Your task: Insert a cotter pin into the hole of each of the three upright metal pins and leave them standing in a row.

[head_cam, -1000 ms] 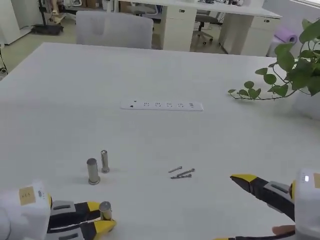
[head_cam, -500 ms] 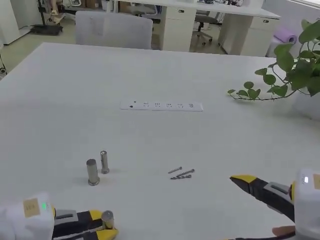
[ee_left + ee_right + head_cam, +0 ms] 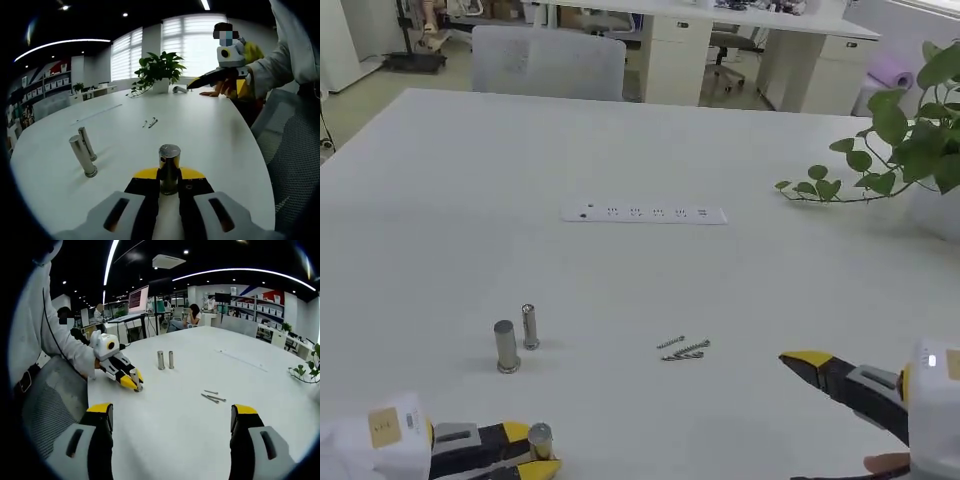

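Standing in an open-plan office, the white table (image 3: 640,140) carries a power strip (image 3: 643,212); left gripper (image 3: 169,176) clamps one upright metal pin (image 3: 169,159), right gripper (image 3: 171,415) gapes empty.

An open-plan office: white desks (image 3: 677,50), swivel chairs (image 3: 725,42), a monitor (image 3: 138,299) and ceiling strip lights (image 3: 240,271).

Right gripper (image 3: 171,410) over white table (image 3: 175,440), jaws spread wide, yellow tips well apart. Ahead of the claw and a little right of its midline, cotter pins (image 3: 212,397) lying loose in a small cluster. Farther ahead, slightly left, two upright metal pins (image 3: 161,360) side by side, near each other but apart. Ahead of the left jaw, left gripper (image 3: 131,382) clamped on third metal pin (image 3: 137,385), held by a white sleeve (image 3: 60,347).
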